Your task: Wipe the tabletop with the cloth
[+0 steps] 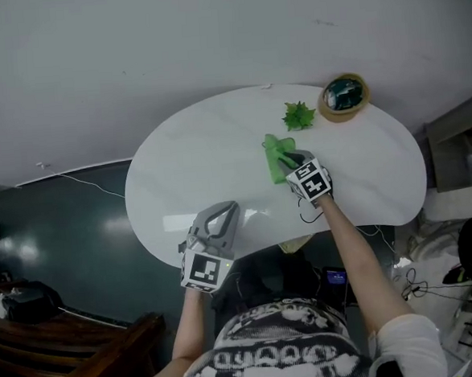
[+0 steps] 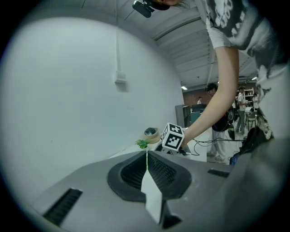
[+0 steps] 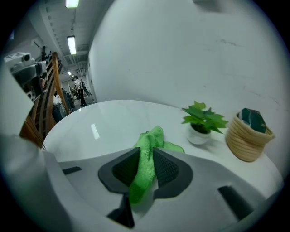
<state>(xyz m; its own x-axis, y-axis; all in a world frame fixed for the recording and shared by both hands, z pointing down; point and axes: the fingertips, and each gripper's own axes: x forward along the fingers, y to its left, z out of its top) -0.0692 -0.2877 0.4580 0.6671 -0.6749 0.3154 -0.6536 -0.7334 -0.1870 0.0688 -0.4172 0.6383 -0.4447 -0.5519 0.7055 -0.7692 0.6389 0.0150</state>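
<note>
One cloth [image 3: 152,136] (green) in right gripper [image 3: 146,154]

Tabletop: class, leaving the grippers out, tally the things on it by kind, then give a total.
green cloth: 1
potted plant: 1
woven basket: 1
Total: 3

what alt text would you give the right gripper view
The right gripper pinches a green cloth between its jaws over a white table. A small potted plant and a woven basket stand to the right.
</note>
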